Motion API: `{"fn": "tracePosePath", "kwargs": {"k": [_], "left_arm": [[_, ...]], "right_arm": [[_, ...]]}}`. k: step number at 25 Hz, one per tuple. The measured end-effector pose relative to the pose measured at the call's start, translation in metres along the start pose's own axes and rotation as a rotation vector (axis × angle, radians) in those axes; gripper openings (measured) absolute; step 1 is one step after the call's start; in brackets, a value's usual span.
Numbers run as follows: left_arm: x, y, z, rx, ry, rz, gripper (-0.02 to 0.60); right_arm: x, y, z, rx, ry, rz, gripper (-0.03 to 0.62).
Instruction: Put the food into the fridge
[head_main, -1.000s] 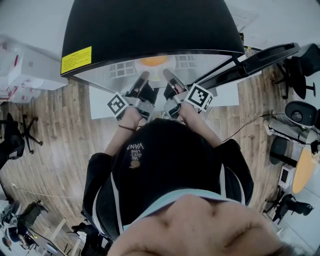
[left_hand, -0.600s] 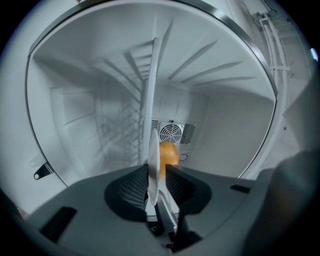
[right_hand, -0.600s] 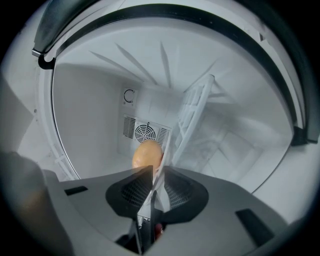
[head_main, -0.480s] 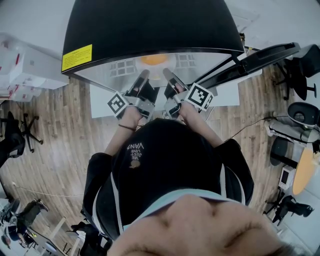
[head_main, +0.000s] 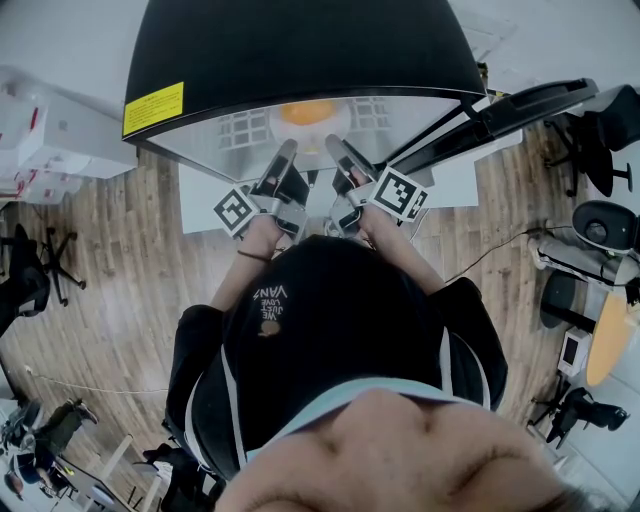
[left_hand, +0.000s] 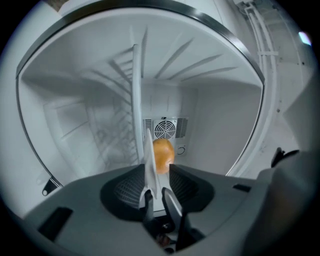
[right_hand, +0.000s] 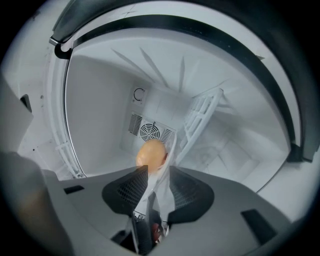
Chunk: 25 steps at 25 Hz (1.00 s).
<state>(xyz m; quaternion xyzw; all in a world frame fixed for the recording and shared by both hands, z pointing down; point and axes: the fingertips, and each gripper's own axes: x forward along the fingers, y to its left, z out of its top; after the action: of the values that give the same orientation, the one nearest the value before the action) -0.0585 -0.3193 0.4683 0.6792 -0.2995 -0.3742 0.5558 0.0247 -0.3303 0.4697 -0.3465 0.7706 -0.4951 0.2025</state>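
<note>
Orange food (left_hand: 163, 155) beyond jaws, plate (left_hand: 136, 90) rim between them, left gripper (left_hand: 156, 170), right gripper (right_hand: 159, 172) just opened wide

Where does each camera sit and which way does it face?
Head view: on the person's head, looking steeply down at fridge, plate, orange food; torso, arms, left gripper, right gripper show.
Left gripper view: on that gripper, facing the fridge's rear fan; its just-opened jaws flank the plate's rim.
Right gripper view: same from the opposite side; jaws also just opened around the rim.
Shared: all three show plate and food.
</note>
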Motion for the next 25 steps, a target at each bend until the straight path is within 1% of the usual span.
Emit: {"fn": "tracePosePath", "kwargs": {"k": [3,5,7,9,12,13,16,18,19,21,23,25], "left_arm": [[-0.004,0.000,-0.002,0.063,0.029,0.016,0.132],[-0.006,-0.001,-0.003,0.103,0.036,0.018,0.130],[-0.008,-0.003,-0.004,0.160,0.035,0.029,0.130],[-0.013,-0.002,-0.003,0.227,0.036,0.058,0.130],[-0.019,0.001,-0.001,0.368,0.059,0.104,0.130],[-0.020,0.001,-0.001,0.400,0.065,0.112,0.130],[-0.024,0.001,-0.001,0.462,0.069,0.130,0.130],[-0.026,0.001,-0.001,0.511,0.077,0.129,0.129],[-0.026,-0.002,-0.003,0.544,0.086,0.118,0.121],[-0.026,-0.008,-0.007,0.626,0.110,0.090,0.062],[-0.026,-0.013,-0.010,0.723,0.139,0.079,0.044],[-0.026,-0.015,-0.012,0.802,0.162,0.086,0.038]], "right_arm": [[-0.004,0.001,-0.002,-0.024,-0.002,-0.002,0.123],[-0.007,0.000,-0.003,-0.063,0.001,-0.019,0.123],[-0.011,0.000,-0.003,-0.120,-0.005,-0.038,0.123],[-0.015,0.001,-0.002,-0.168,-0.014,-0.052,0.123],[-0.020,0.001,-0.002,-0.252,-0.017,-0.071,0.123],[-0.021,0.001,-0.002,-0.295,-0.018,-0.083,0.121],[-0.026,0.007,0.000,-0.417,-0.031,-0.107,0.109],[-0.027,0.009,0.000,-0.451,-0.037,-0.107,0.081],[-0.027,0.010,0.000,-0.462,-0.039,-0.108,0.069],[-0.029,0.012,0.000,-0.486,-0.041,-0.108,0.046],[-0.030,0.014,-0.002,-0.519,-0.041,-0.105,0.031],[-0.031,0.016,-0.004,-0.560,-0.038,-0.106,0.020]]}}
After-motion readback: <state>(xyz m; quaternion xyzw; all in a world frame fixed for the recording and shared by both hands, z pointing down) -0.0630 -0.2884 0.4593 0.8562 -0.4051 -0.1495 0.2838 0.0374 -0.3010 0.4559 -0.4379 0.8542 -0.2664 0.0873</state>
